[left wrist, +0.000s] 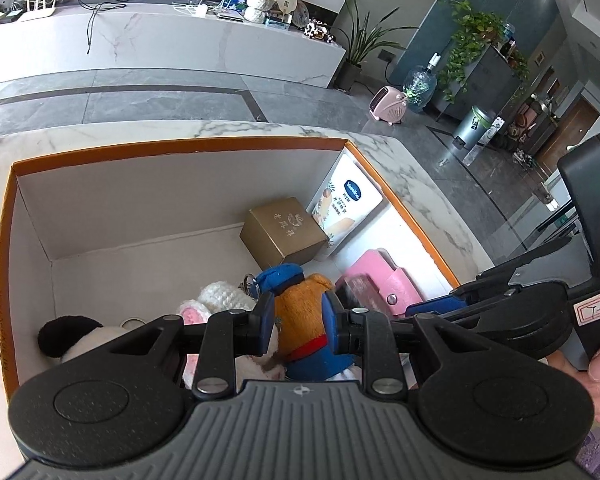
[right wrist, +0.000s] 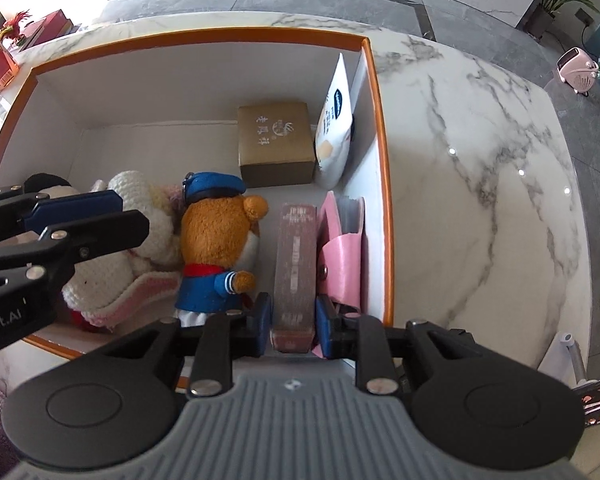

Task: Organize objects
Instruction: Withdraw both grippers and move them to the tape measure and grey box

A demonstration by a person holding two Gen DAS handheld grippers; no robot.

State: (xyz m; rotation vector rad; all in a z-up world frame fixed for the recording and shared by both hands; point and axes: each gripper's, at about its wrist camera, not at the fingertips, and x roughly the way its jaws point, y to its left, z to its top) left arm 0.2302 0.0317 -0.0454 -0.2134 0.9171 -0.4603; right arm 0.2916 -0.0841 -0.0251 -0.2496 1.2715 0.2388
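Right claw points down into the orange-rimmed box on the marble table, clamped on the brown slim box, which stands on edge between the bear plush and the pink wallet. Left claw sits over the bear plush, pads apart, gripping nothing

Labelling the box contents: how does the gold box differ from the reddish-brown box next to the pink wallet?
The gold box is squat and nearly cube-shaped; the reddish-brown box is long and narrow. The gold box sits free near the far wall of the orange-rimmed carton; the reddish-brown box stands on edge beside the pink wallet, between the right gripper pads. Its print is blurred; the gold box's reads clearly. Both are inside the carton.
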